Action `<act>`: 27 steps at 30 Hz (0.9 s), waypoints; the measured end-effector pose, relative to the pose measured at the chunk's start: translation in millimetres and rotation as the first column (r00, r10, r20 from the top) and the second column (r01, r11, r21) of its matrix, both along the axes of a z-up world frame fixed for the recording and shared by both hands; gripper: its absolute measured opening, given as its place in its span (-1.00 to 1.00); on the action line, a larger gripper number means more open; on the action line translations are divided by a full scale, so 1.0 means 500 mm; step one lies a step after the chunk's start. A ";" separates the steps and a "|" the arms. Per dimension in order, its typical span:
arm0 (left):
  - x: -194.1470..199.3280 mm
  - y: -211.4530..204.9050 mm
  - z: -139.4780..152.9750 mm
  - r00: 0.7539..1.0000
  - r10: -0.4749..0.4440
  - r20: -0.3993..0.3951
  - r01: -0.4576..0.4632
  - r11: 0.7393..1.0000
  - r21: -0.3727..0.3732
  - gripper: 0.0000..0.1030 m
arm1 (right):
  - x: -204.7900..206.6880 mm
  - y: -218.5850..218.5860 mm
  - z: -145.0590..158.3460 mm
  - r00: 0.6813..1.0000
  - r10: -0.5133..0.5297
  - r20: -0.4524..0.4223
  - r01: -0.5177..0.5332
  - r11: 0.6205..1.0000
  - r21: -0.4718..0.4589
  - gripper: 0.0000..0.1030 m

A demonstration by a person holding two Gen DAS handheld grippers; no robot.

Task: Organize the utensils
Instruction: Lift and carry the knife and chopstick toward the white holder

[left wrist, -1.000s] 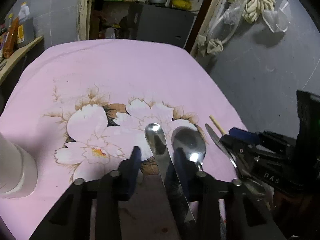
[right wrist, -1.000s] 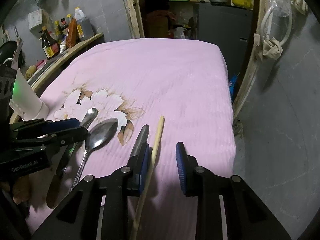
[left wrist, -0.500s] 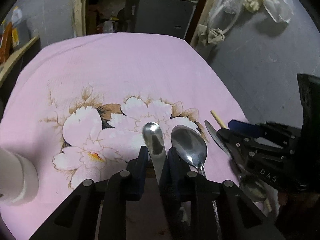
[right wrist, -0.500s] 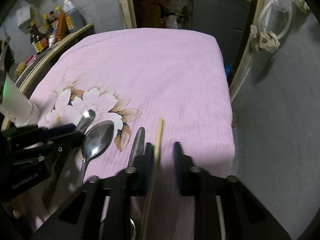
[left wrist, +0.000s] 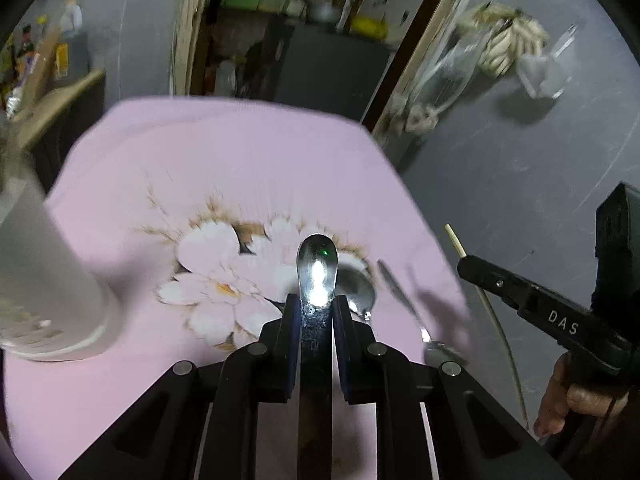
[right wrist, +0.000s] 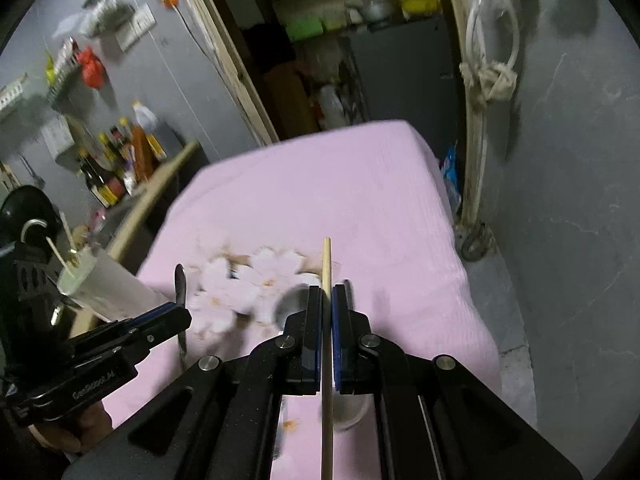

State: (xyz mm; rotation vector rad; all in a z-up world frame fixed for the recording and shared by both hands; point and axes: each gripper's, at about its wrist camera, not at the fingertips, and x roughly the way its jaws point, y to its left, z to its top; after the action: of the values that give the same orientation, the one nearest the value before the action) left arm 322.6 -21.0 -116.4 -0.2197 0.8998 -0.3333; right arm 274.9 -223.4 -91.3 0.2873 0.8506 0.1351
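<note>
My left gripper point(left wrist: 316, 300) is shut on a round-tipped metal knife point(left wrist: 318, 260), held up off the pink flowered cloth point(left wrist: 240, 152). Below it a metal spoon point(left wrist: 358, 292) and a slimmer utensil point(left wrist: 400, 296) lie on the cloth. In the right wrist view my right gripper point(right wrist: 327, 296) is shut on a wooden chopstick point(right wrist: 327, 264), which sticks out ahead of the pads, above the table. From the left wrist view the right gripper point(left wrist: 464, 264) shows at the right with the chopstick tip point(left wrist: 454, 240). The left gripper point(right wrist: 180, 312) appears at the left of the right wrist view.
A white cup point(left wrist: 40, 280) stands at the table's left side; in the right wrist view the cup point(right wrist: 108, 284) holds thin sticks. A shelf with bottles point(right wrist: 120, 160) runs along the left wall. The table's right edge drops to a grey floor point(right wrist: 560, 260).
Both grippers closed, the left on the knife and the right on the chopstick. Both then rose off the cloth with them, and the right view has tilted.
</note>
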 end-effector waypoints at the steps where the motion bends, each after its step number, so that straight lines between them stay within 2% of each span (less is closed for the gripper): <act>1: -0.010 0.008 0.012 1.000 0.000 0.018 0.001 1.000 -0.004 -0.71 | -0.003 -0.001 0.004 1.000 -0.004 0.005 0.004 1.000 0.001 -0.92; 8: -0.053 0.054 0.071 0.993 -0.038 0.109 0.043 0.998 -0.041 -0.71 | -0.064 0.029 0.066 0.994 -0.049 0.098 0.047 0.999 0.015 -0.92; 13: -0.084 0.085 0.128 0.978 -0.066 0.197 0.075 0.996 -0.041 -0.71 | -0.090 0.067 0.135 0.976 -0.062 0.209 0.059 0.998 0.018 -0.92; 20: -0.103 0.138 0.193 0.955 -0.080 0.285 0.092 0.995 -0.028 -0.71 | -0.102 0.127 0.205 0.932 -0.065 0.357 0.030 0.994 0.103 -0.92; 27: -0.112 0.226 0.253 0.937 -0.040 0.348 0.051 0.998 -0.023 -0.71 | -0.060 0.206 0.248 0.883 -0.057 0.465 -0.043 0.979 0.200 -0.92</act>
State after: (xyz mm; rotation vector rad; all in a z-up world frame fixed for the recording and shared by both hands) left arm 266.7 92.0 10.0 -0.1628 0.5505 -0.4150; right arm 245.0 -120.2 32.7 0.4307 0.3499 0.2753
